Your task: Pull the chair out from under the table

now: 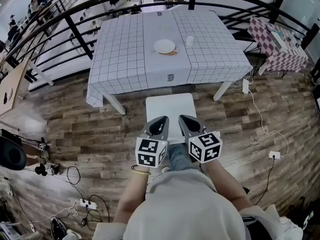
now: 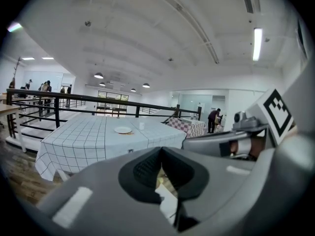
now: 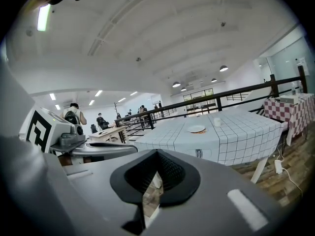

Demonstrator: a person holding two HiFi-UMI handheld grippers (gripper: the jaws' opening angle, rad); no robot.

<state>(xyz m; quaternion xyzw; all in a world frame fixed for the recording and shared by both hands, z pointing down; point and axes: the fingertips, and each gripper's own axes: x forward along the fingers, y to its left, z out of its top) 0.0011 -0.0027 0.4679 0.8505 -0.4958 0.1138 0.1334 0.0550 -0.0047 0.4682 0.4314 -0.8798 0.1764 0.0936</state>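
Left gripper (image 1: 161, 120) and right gripper (image 1: 185, 119), jaws closed on nothing, hover over the near edge of the white chair (image 1: 170, 106), which seemingly sits clear of the checked table (image 1: 125, 64).

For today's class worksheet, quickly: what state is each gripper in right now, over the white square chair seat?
Left gripper: closed, holding nothing.
Right gripper: closed, holding nothing.

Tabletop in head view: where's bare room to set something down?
Table: the whole left half, from the plate to the left edge, is bare. So is the right side beyond the cup, and the near strip in front of the plate. Only the middle is taken, by plate and cup.
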